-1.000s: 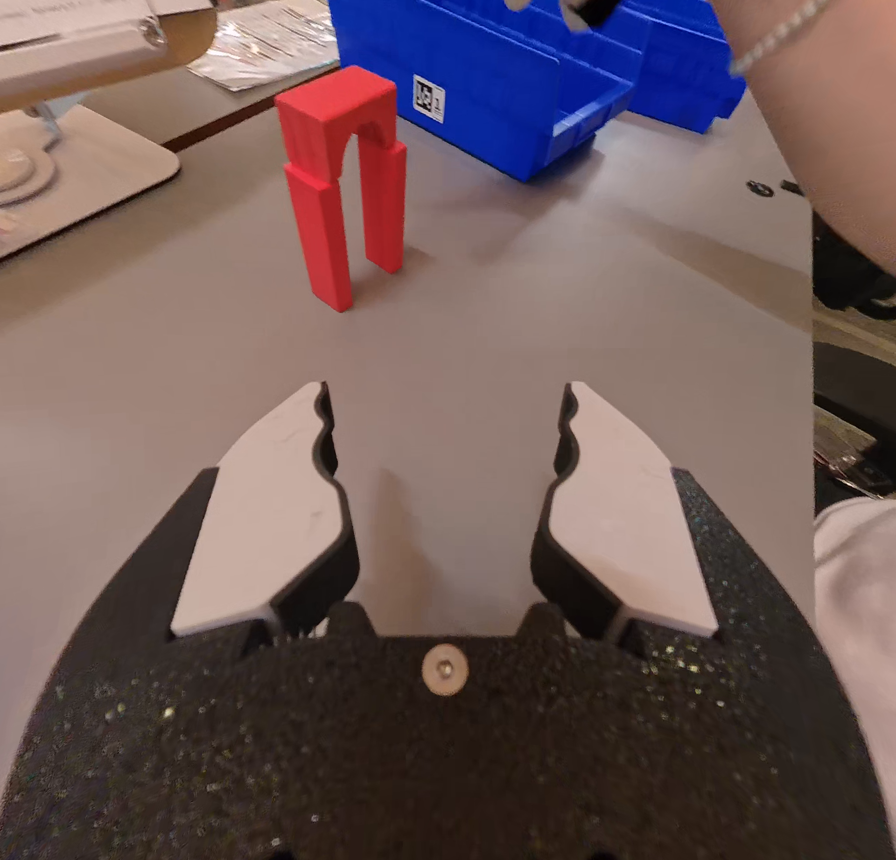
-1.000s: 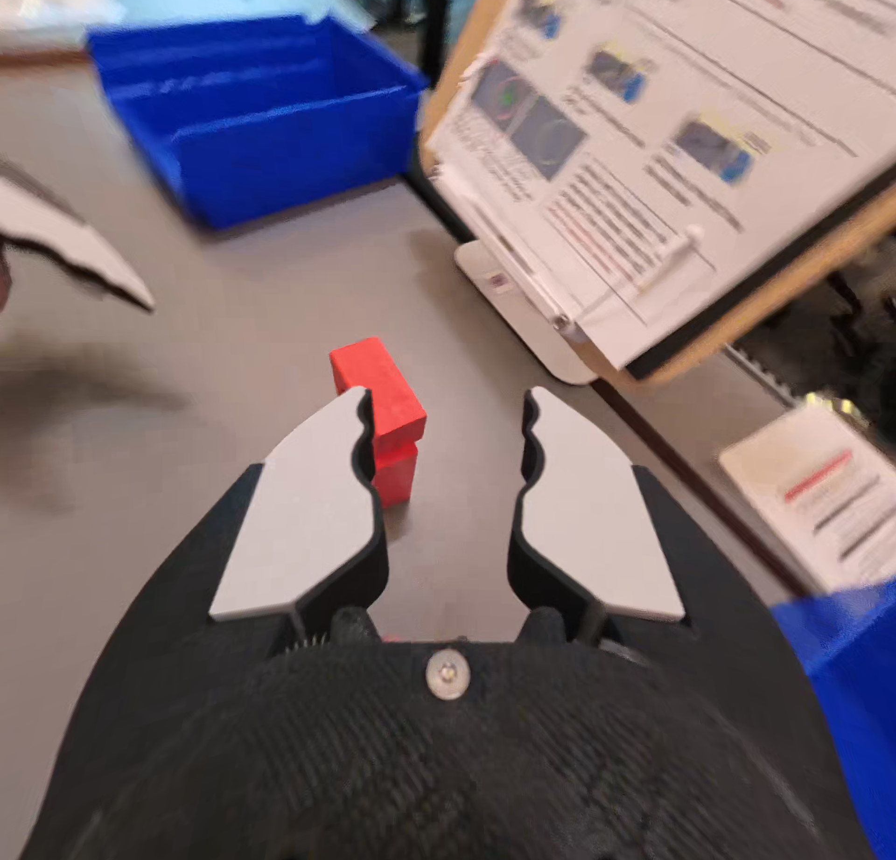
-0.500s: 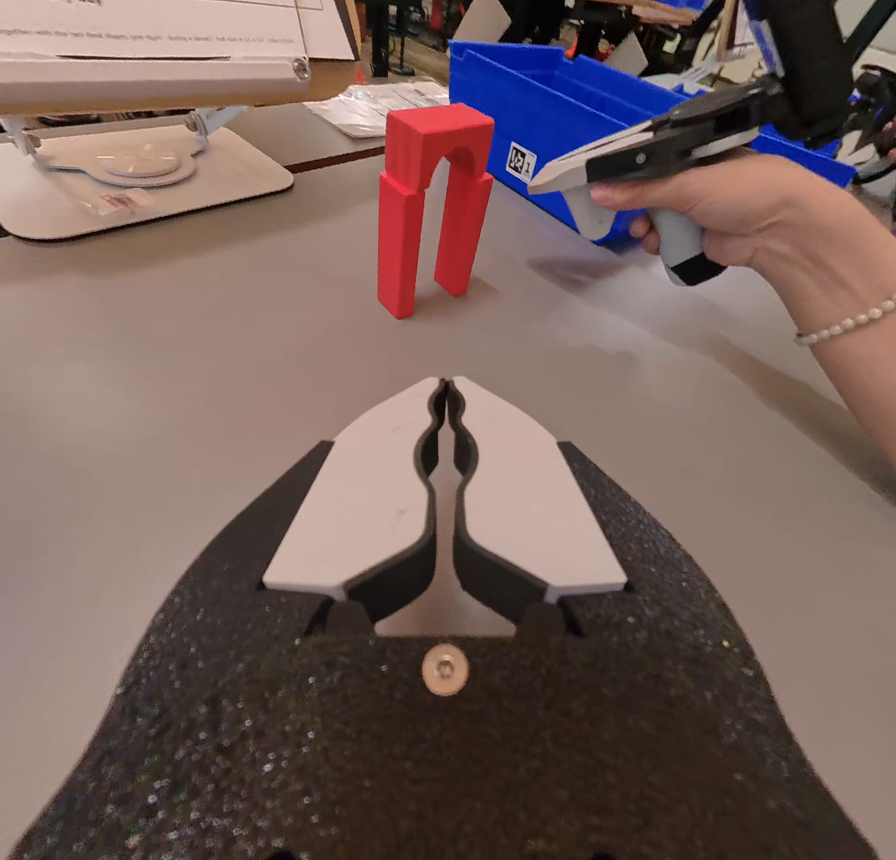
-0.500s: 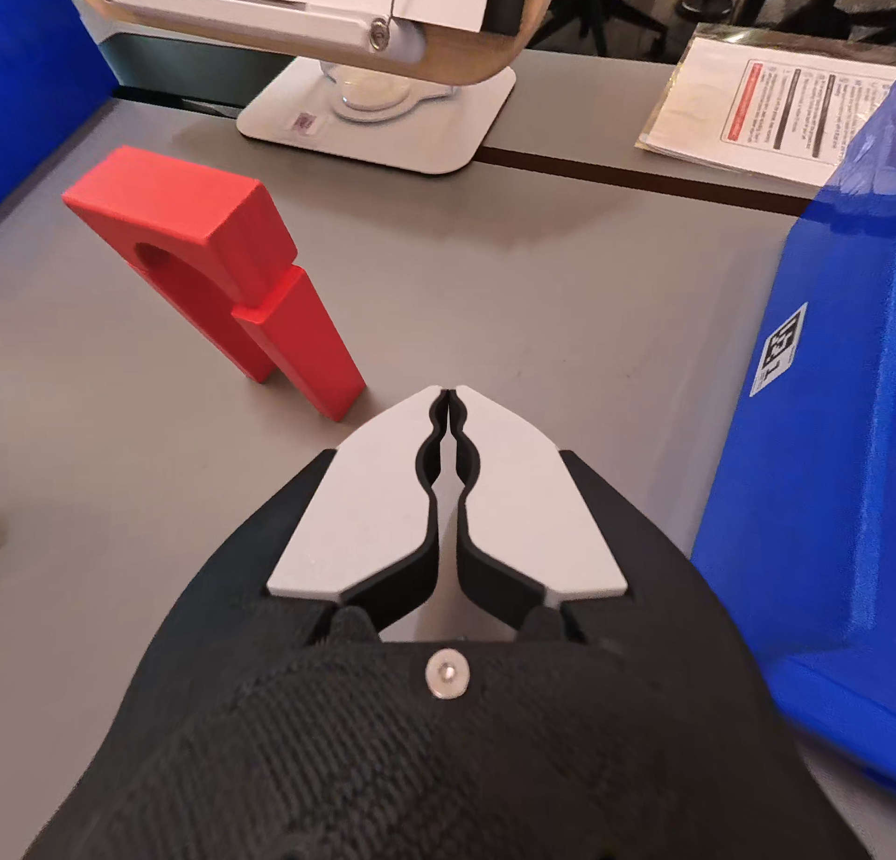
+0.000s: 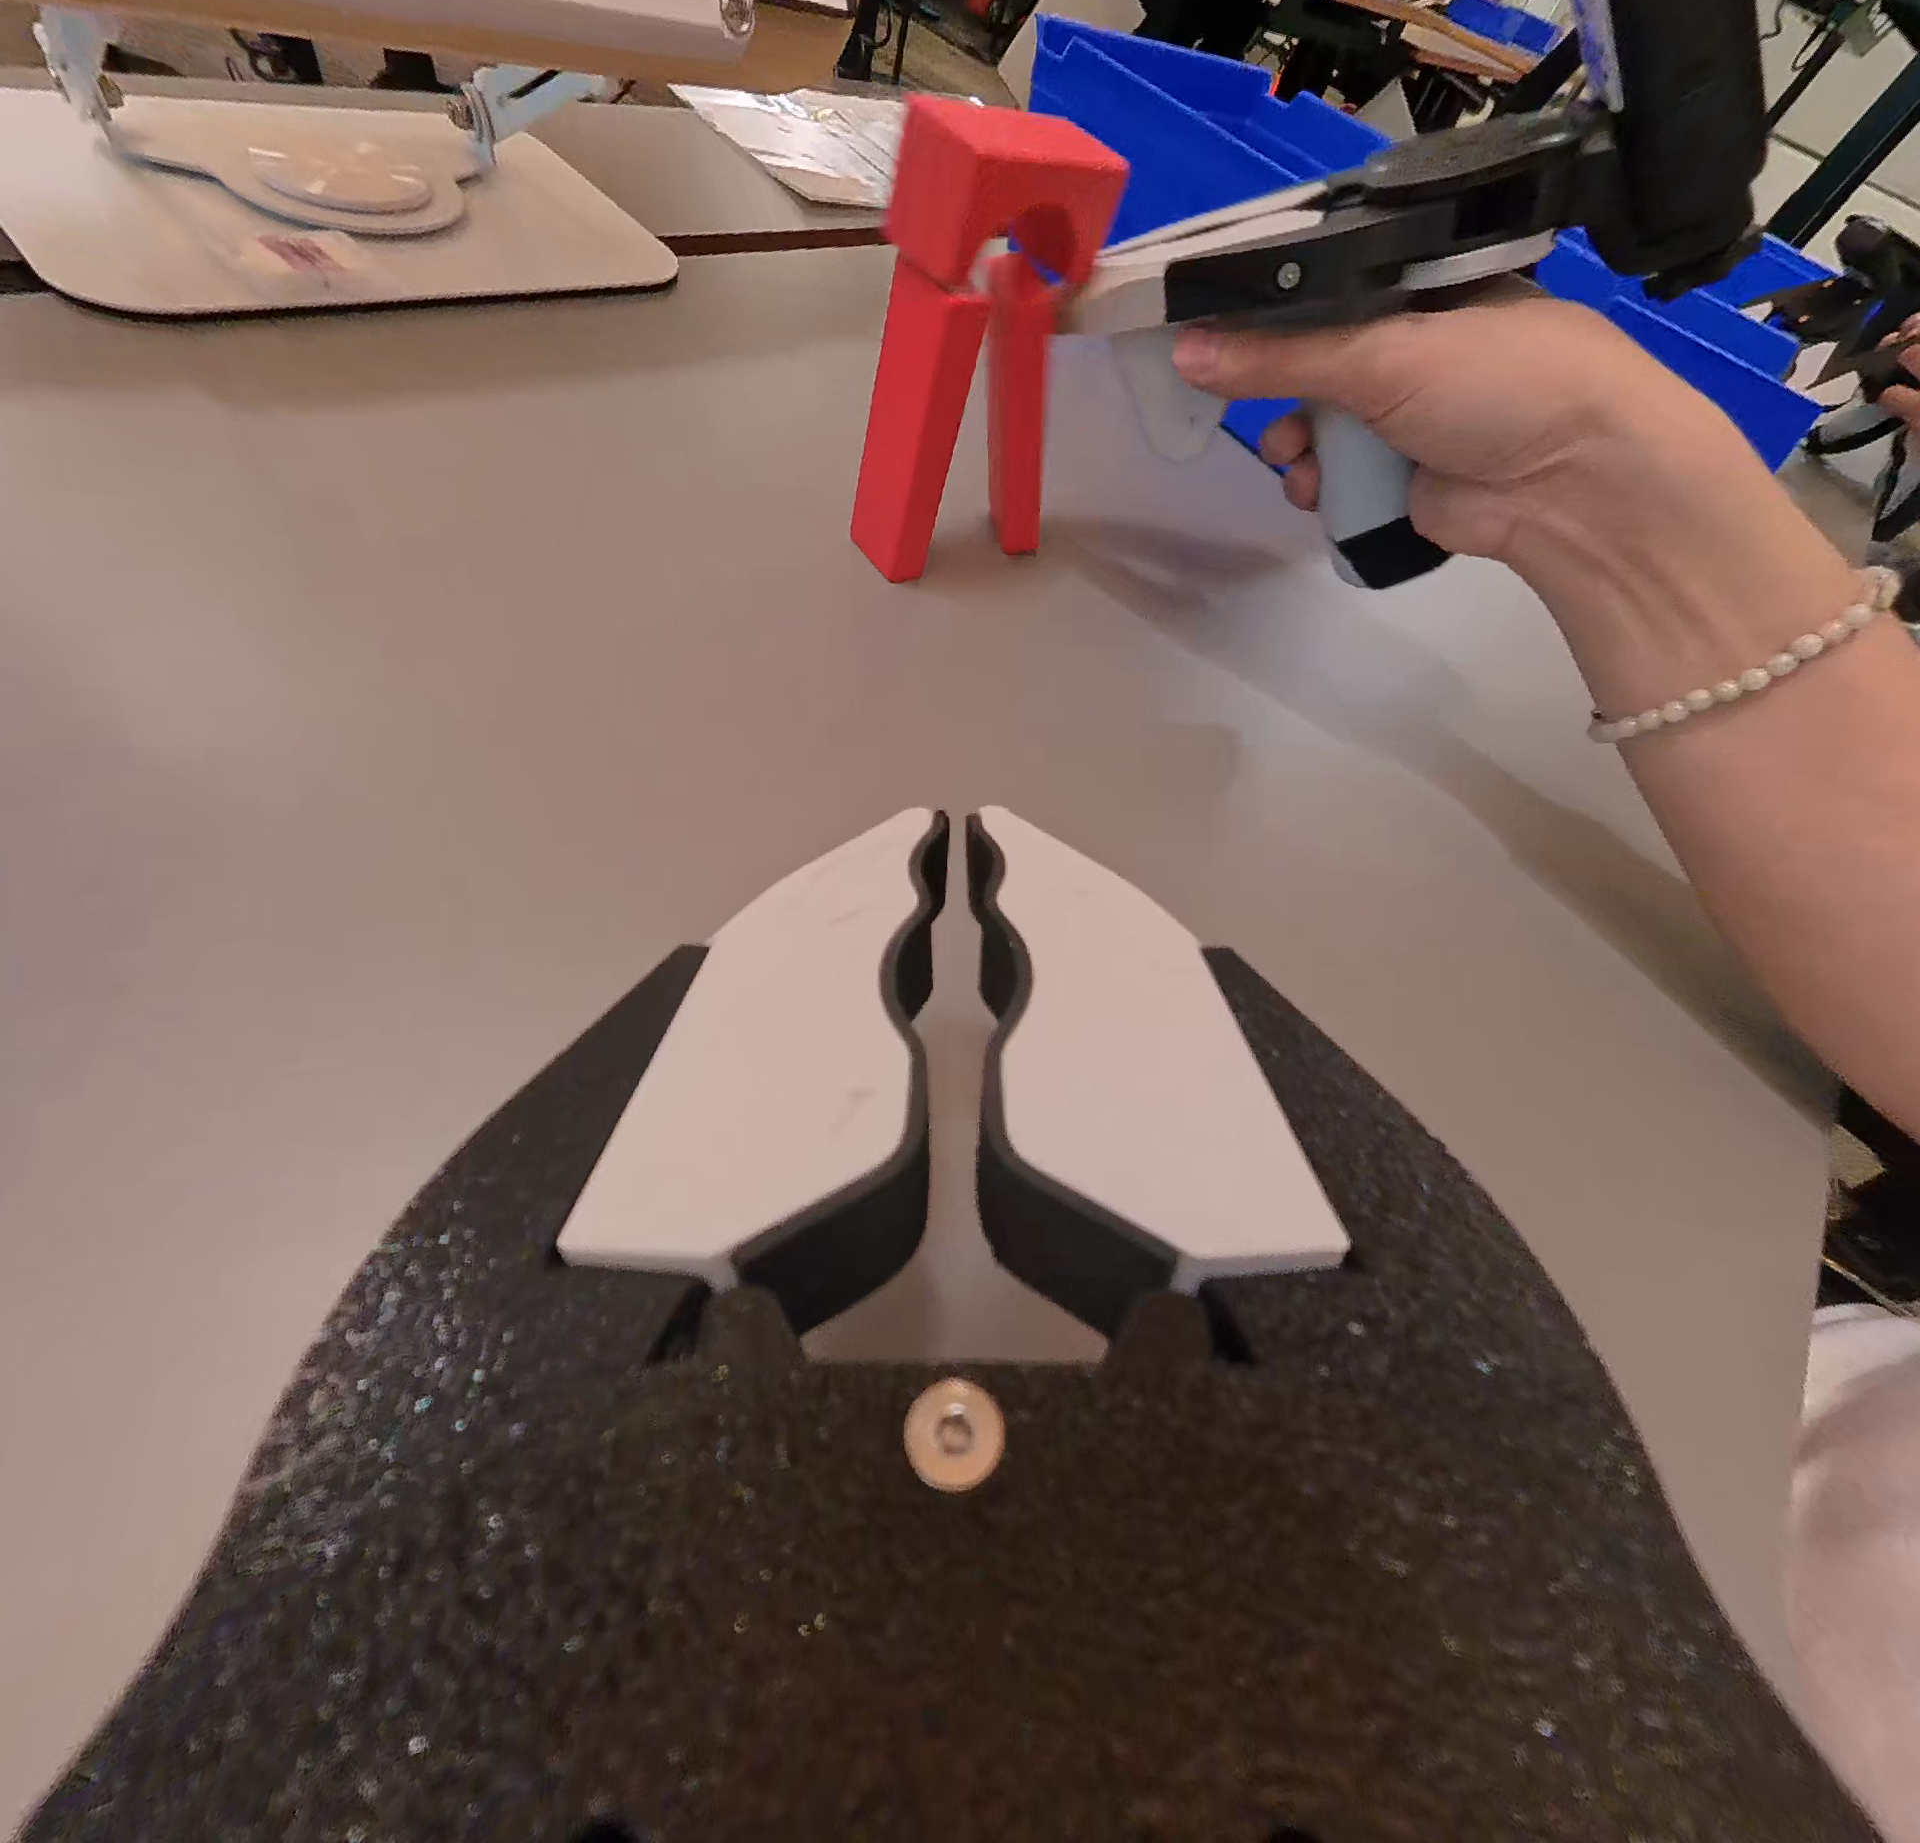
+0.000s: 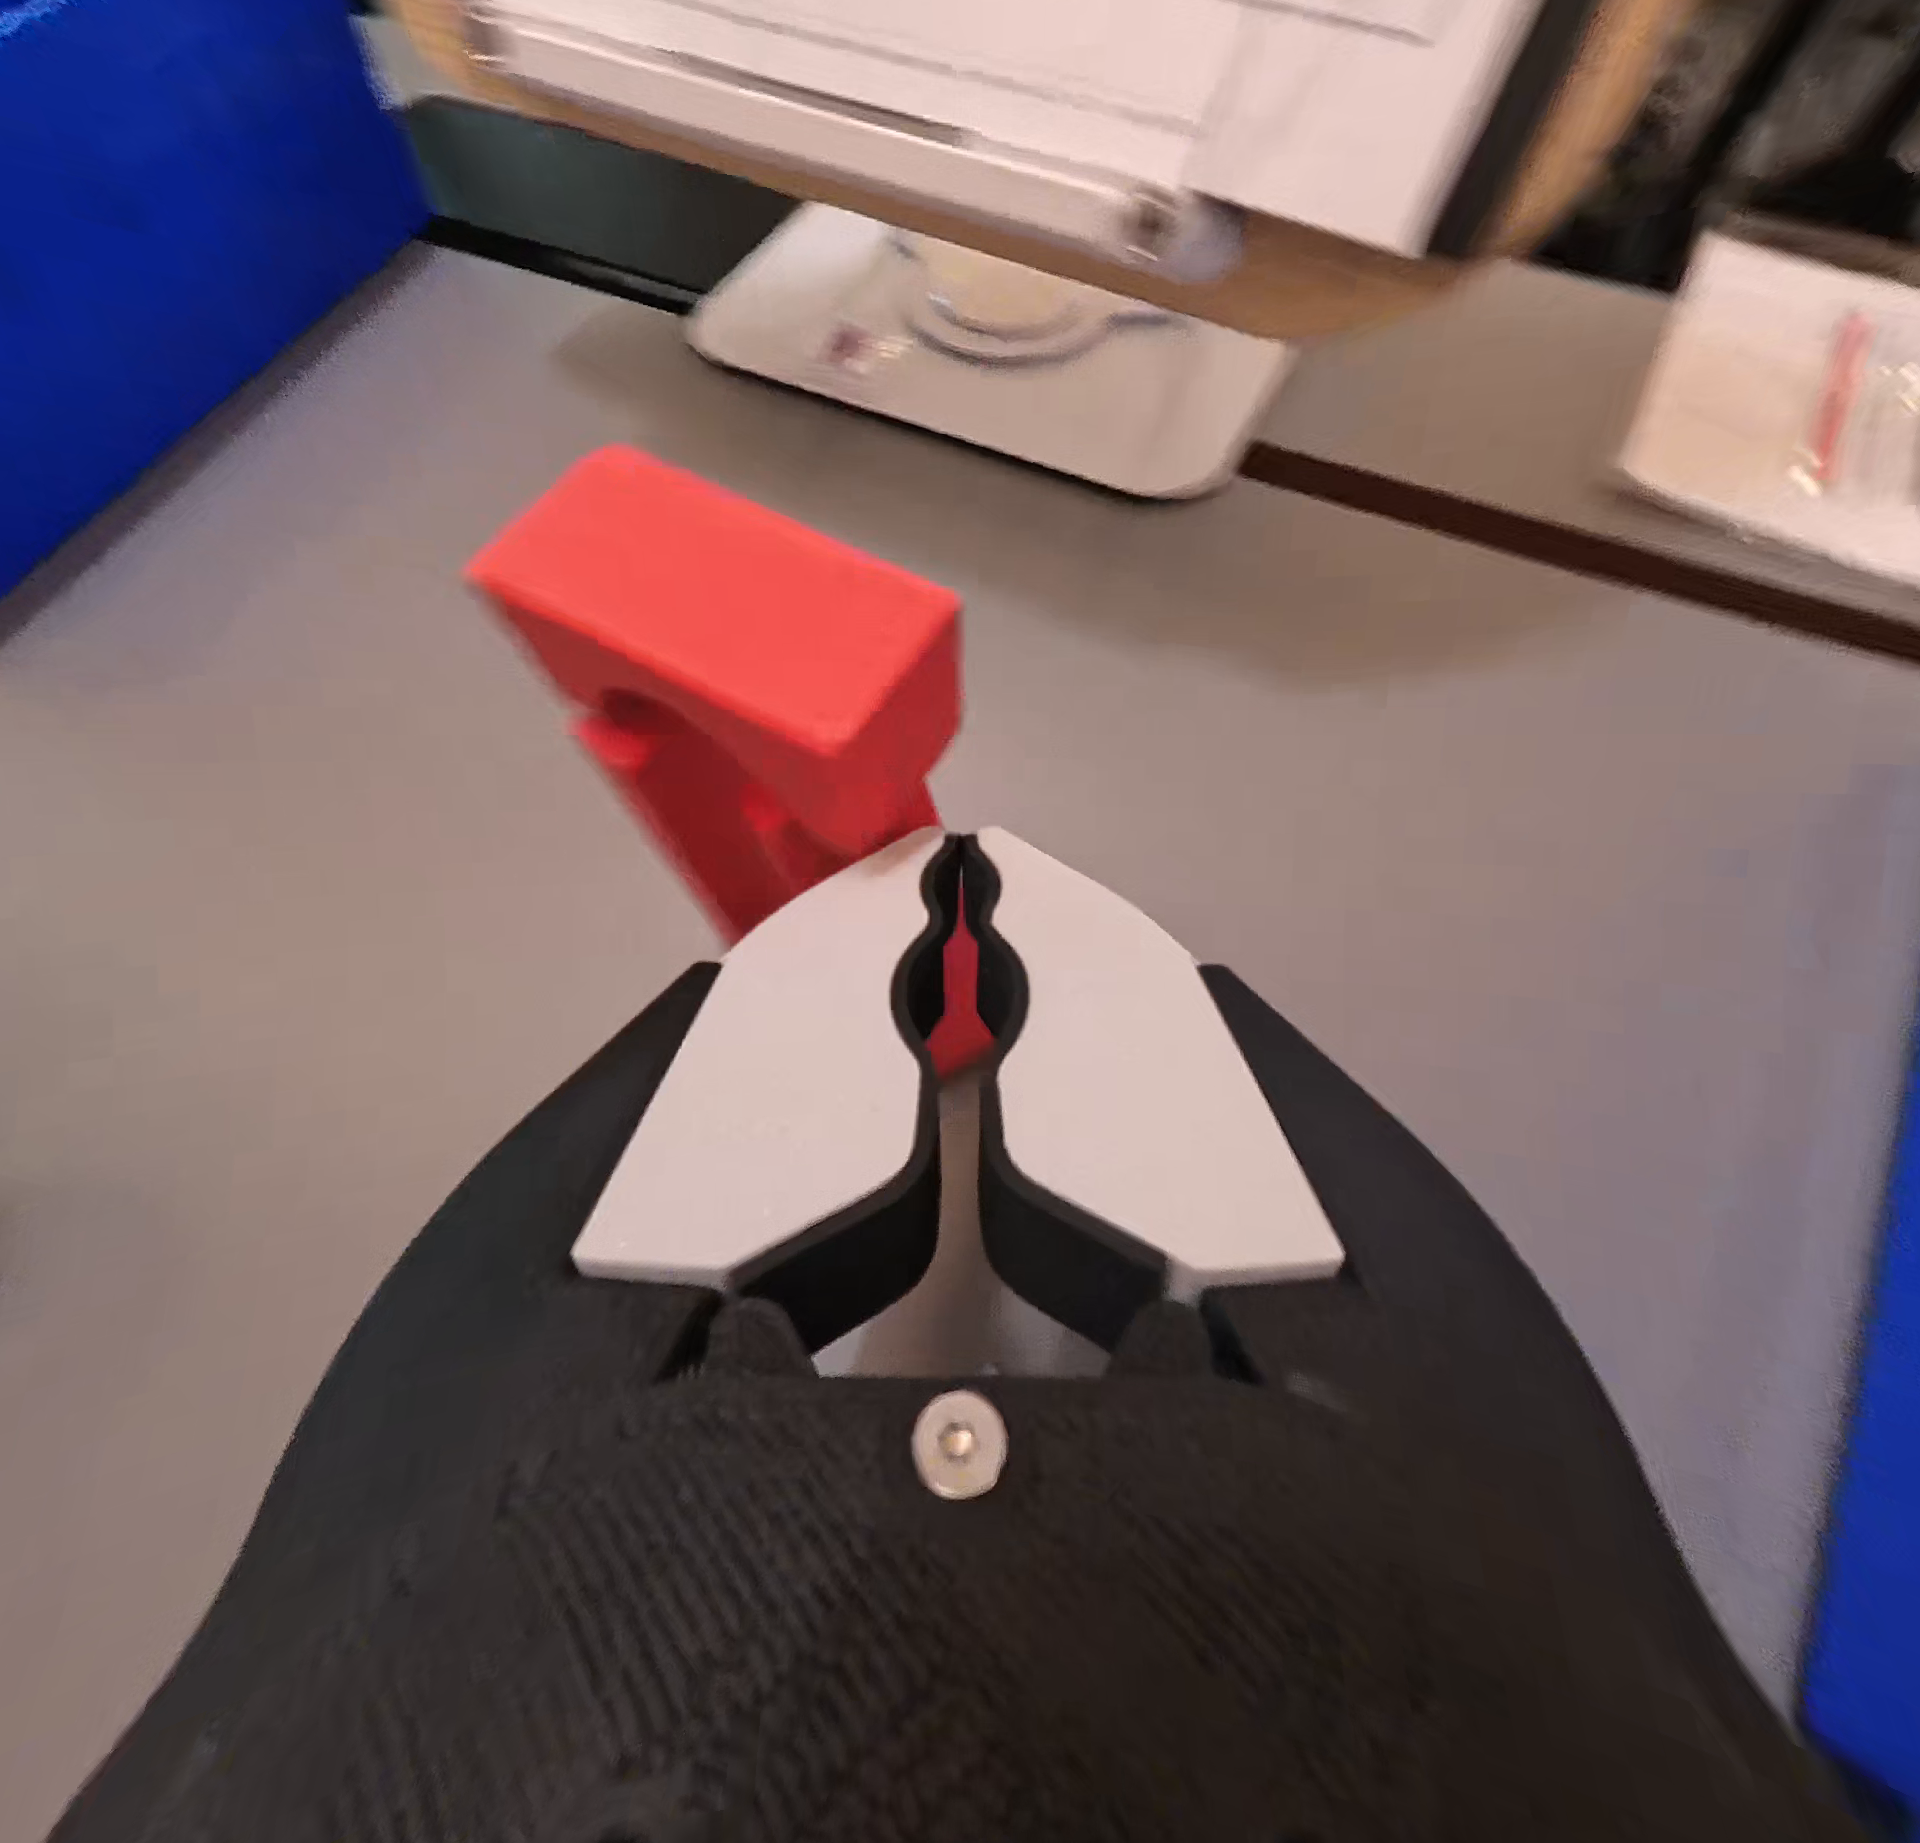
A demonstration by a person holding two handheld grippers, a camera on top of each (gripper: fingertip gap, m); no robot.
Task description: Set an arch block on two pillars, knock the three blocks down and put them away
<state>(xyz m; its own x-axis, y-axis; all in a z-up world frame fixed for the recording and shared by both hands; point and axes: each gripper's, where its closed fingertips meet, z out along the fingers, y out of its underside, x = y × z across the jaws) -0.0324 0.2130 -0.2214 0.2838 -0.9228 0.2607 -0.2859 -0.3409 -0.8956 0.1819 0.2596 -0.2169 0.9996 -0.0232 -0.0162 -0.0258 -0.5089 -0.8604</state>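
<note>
Honestly, delicate spot. Right tool (image 6: 961,843) pinched closed, empty, tips against near leg of red arch stack (image 6: 727,692), cap block on two uprights, standing mid tabletop (image 5: 416,754) just ahead of blue bin (image 5: 1195,131). Stack looks splayed, legs not parallel, cap skewed. Left tool (image 5: 956,817) nearly closed with slim gap, holding nothing, hovering well back. My take: nudge slow, push low on leg, not at cap, or whole thing topples. Document stand (image 5: 312,235) sits behind.
</note>
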